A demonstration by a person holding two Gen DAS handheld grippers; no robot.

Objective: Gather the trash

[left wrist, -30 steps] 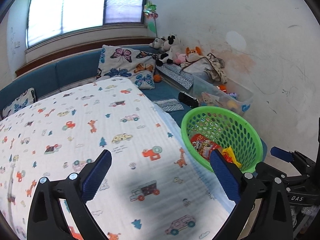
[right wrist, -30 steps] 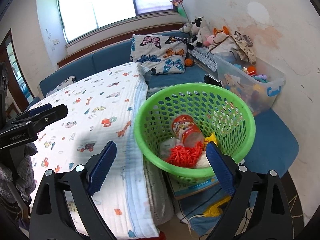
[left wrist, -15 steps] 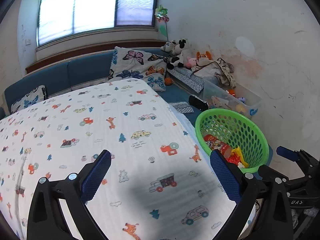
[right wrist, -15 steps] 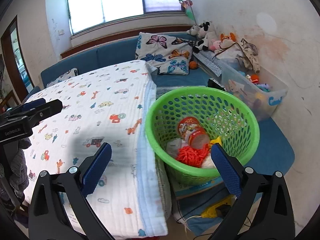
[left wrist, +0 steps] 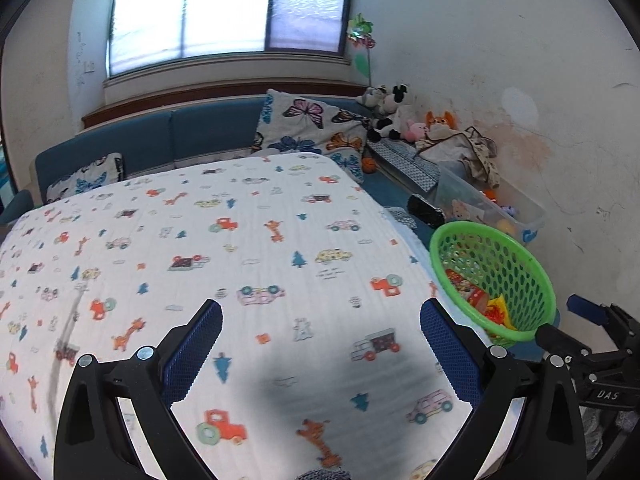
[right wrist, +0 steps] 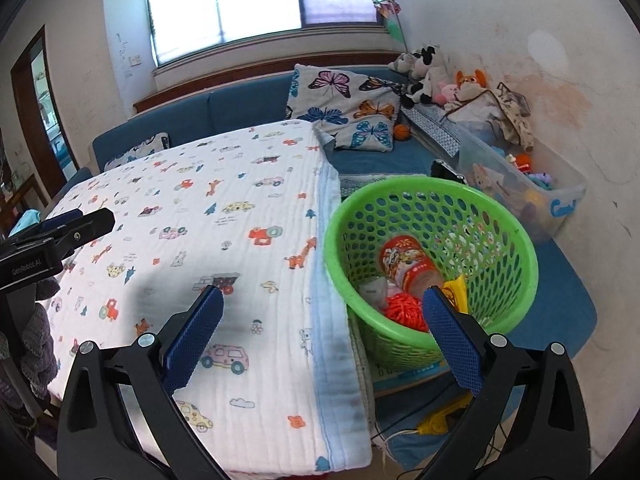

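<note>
Two grippers: both are seen with jaws spread wide and nothing between the pads; the left gripper (left wrist: 320, 344) hangs over the printed blanket (left wrist: 240, 248), the right gripper (right wrist: 320, 320) over the blanket's edge and the basket rim.
Trash location: the collected pieces lie in the green basket (right wrist: 520, 240), at about 3 o'clock from the blanket in the left wrist view and at about 2 o'clock from the right gripper's centre in its own view.
Basket contents: a red printed can (right wrist: 408, 266), an orange crinkled clump (right wrist: 404, 312), a yellow wrapper (right wrist: 456, 292) and a pale scrap (right wrist: 372, 290) are seen touching one another at the bottom.
Handling, can: it is judged light and thin-walled, easily dented and somewhat slick; it is best taken across its round middle.
Handling, soft pieces: the clump and wrapper are judged feather-light and crushable; a pinch on any raised fold should do.
Handling, basket: the perforated plastic is judged light and springy; the rim is the place to be gripped.
Blanket surface: no loose trash is visible on it.
Change from a second ago: the right jaws have been widened a little to full spread; in both views the basket is seen smaller and further off, with more blanket shown.
</note>
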